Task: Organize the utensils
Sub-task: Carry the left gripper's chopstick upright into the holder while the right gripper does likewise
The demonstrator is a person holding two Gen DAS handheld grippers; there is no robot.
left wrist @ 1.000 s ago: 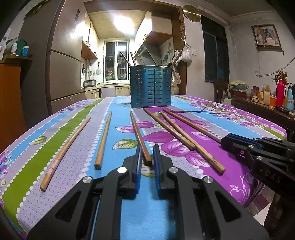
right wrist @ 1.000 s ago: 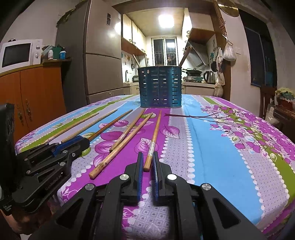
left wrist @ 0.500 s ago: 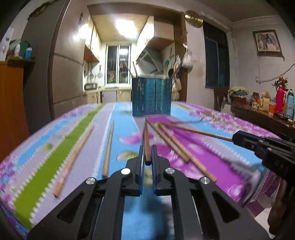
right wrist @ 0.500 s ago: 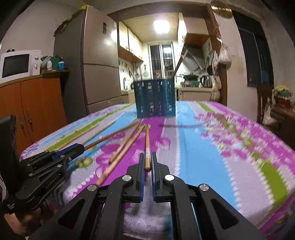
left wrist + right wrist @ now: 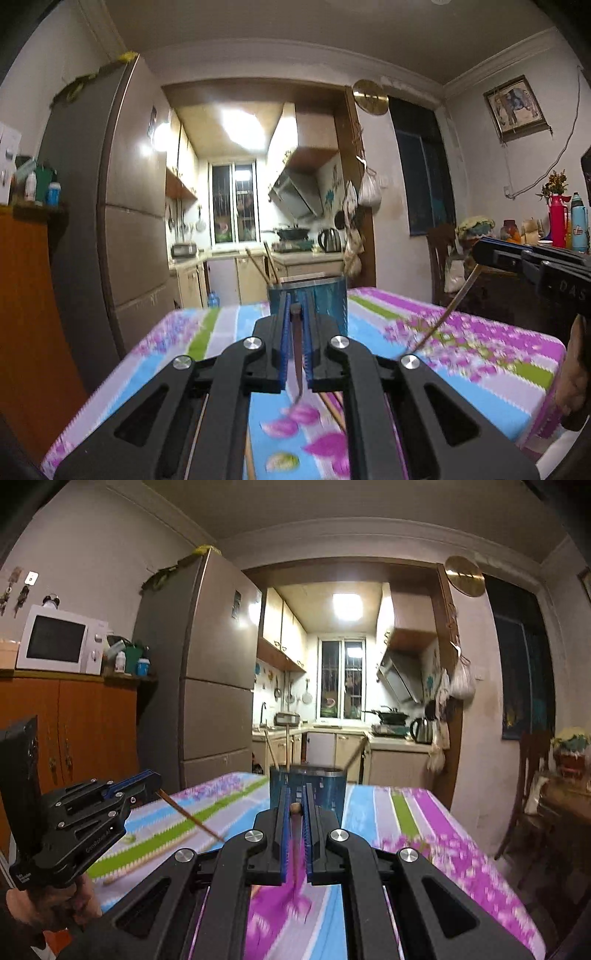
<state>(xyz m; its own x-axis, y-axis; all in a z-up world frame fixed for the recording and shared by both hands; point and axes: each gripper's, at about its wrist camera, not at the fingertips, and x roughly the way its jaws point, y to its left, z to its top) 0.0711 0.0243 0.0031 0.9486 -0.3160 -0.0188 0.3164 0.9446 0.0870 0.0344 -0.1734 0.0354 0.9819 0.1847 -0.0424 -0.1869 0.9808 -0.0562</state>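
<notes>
- Gripping a wooden chopstick (image 5: 296, 354) near its thick end, the left gripper (image 5: 295, 332) has its blue-padded fingers clenched on it; the stick hangs tip-down over the near part of the worktop (image 5: 480, 369).
- Seen from the right wrist, that left gripper (image 5: 147, 777) sits at the left, a person's hand (image 5: 48, 901) below it, its chopstick slanting down to the right.
- The right gripper (image 5: 295, 812) is likewise clamped on a second chopstick (image 5: 295, 843), whose rounded end shows between the fingers and whose shaft drops toward the floral tablecloth.
- From the left wrist, the right gripper (image 5: 480, 254) is at the right edge, its chopstick slanting down to the left.
- Both held sticks are off the cloth.
- More chopsticks (image 5: 332, 406) lie on the cloth below the left gripper; another lies at the left (image 5: 147, 860), blurred.
- Farther off, mid-worktop, stands the blue perforated utensil holder (image 5: 325, 790), upright, with a few sticks already leaning in it.
- Beyond it are a tall fridge (image 5: 210, 686), a microwave (image 5: 59, 640) on an orange cabinet at far left, and the lit kitchen.
</notes>
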